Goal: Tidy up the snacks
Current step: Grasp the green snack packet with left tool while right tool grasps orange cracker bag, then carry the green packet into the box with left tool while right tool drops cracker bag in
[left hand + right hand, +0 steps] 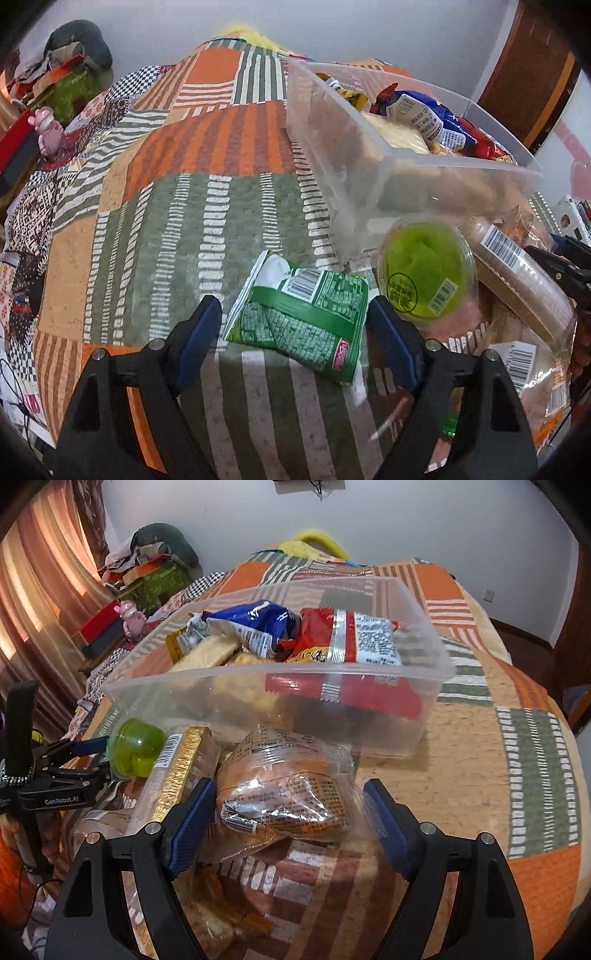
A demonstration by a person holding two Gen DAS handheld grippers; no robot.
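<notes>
A patchwork bedspread of orange, green and white stripes (pixel 192 221) covered the bed, and on it, toward the far side, stood a clear rectangular plastic bin (pixel 236 686) already part-filled with red, blue and yellow snack packets. Just in front of the bin lay the loose snacks: a long brown biscuit sleeve with a barcode (pixel 517 273), a round green jelly cup (pixel 428 267) touching it on the left, a clear crinkly bag of orange-wrapped cakes (pixel 288 801), and a flat green foil packet (pixel 303 314). The left gripper (pixel 295 325) hung over the green packet, jaws spread to either side and not touching it; the right gripper (pixel 288 827) straddled the clear bag the same way, unclosed. To my eye, each should settle lower and pinch the packet's middle rather than its slippery edge, before lifting into the bin.
</notes>
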